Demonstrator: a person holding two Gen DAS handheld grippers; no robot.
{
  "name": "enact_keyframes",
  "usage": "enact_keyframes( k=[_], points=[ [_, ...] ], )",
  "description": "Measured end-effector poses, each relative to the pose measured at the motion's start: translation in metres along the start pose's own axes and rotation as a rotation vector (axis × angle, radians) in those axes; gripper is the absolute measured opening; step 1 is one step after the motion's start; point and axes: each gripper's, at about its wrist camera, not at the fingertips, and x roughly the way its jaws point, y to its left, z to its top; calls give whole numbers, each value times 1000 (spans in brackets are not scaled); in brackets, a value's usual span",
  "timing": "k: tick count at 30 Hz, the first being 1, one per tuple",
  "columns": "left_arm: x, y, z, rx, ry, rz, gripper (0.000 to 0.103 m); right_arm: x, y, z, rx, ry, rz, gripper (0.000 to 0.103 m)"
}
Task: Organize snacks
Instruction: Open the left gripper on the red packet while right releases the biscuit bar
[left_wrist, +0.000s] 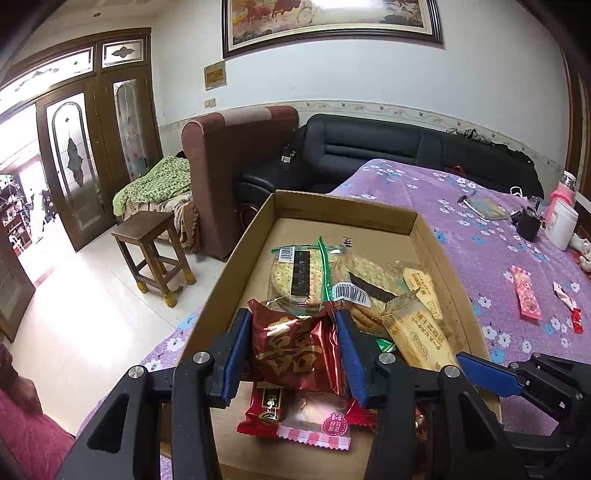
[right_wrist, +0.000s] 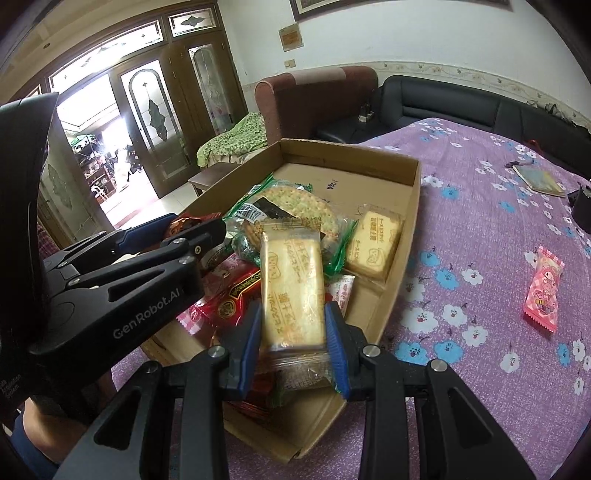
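An open cardboard box (left_wrist: 343, 210) lies on the purple floral tablecloth (right_wrist: 461, 206) with several snack packets in it. Just above its near end, my left gripper (left_wrist: 292, 317) is shut on a dark red packet with a gold character (left_wrist: 295, 354). My right gripper (right_wrist: 293, 310) is shut on a clear-wrapped yellow biscuit packet (right_wrist: 291, 280), held over the box's near right side. A blue fingertip (left_wrist: 487, 373) of the right gripper shows at the box's right wall. Green-wrapped round crackers (left_wrist: 295, 273) and a second yellow biscuit packet (right_wrist: 373, 243) lie inside. A pink packet (right_wrist: 543, 291) lies loose on the cloth.
Two small candies (left_wrist: 570, 306) lie near the pink packet at the right. Farther back stand a white jar with a pink lid (left_wrist: 561, 221), a black object (left_wrist: 528, 223) and a notebook (left_wrist: 485, 208). A wooden stool (left_wrist: 151, 254) stands on the floor left of the table.
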Motion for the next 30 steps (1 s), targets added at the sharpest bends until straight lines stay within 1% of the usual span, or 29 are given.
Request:
enact_keyframes(
  k=[17, 19, 20, 21, 22, 24, 25, 26, 28, 30],
  points=[
    [-1, 0, 0, 2, -2, 2, 51, -2, 2, 0, -18, -2, -12, 34],
    [-2, 0, 1, -1, -6, 1, 58, -3, 1, 0, -22, -6, -18, 36],
    [-3, 1, 1, -5, -13, 2, 65, -4, 2, 1, -22, -7, -20, 36],
    [-5, 1, 1, -7, -23, 1, 69, -4, 2, 1, -23, -7, -19, 36],
    [-7, 1, 1, -7, -36, -5, 70, -5, 1, 1, -24, -9, -19, 36],
    [-12, -1, 0, 0, -60, -16, 78, -7, 2, 2, -23, -15, -19, 37],
    [-14, -1, 0, 1, -70, -12, 80, -8, 2, 2, -22, -21, -17, 37],
    [-15, 0, 0, 0, -78, -11, 85, -10, 1, 3, -21, -30, -16, 38],
    [-18, 1, 0, -4, -90, -18, 86, -15, 1, 4, -22, -50, -18, 41],
    [-20, 3, 0, -14, -100, -21, 86, -19, 0, 6, -23, -68, -29, 41]
  ],
)
